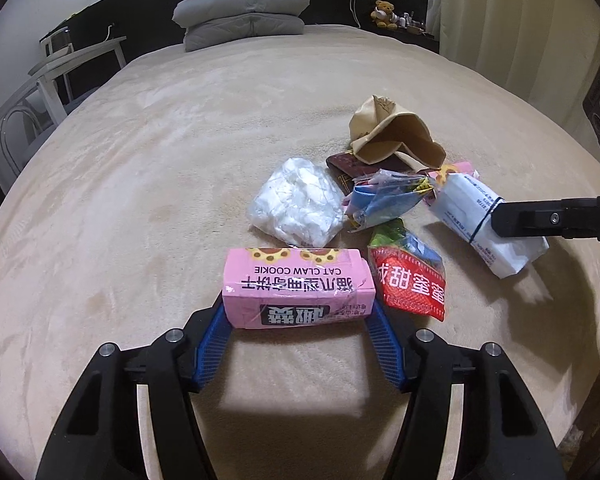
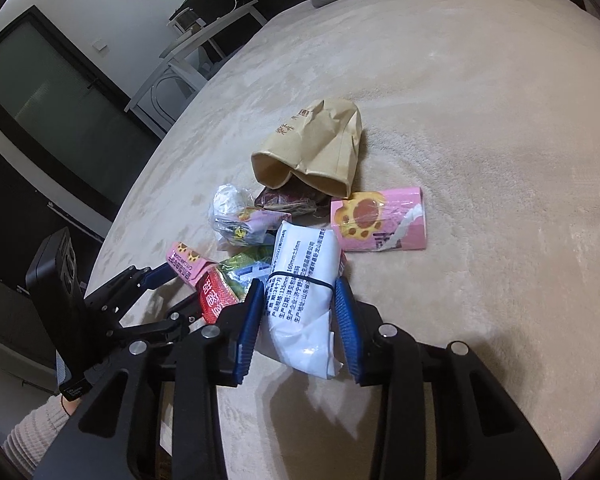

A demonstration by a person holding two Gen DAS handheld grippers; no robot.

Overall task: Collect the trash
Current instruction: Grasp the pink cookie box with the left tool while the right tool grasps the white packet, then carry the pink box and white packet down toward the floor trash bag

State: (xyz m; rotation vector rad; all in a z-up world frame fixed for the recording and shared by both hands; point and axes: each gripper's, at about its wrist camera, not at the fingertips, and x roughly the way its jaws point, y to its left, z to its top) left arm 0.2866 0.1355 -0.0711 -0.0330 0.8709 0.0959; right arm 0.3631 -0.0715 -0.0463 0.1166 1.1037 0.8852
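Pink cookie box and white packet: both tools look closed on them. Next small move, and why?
Probably lift both straight up. The left tool pinches the pink cookie box at its near end; the right tool squeezes the white packet. Both still rest on the bed cover, and the red wrapper touches the box, so rise slowly.

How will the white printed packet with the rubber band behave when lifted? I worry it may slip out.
The white packet looks soft: its film is creased and bulges between the right hand-held gripper pads, so it will probably sag. It seems light. The glossy wrap may slide, though the black band could help.
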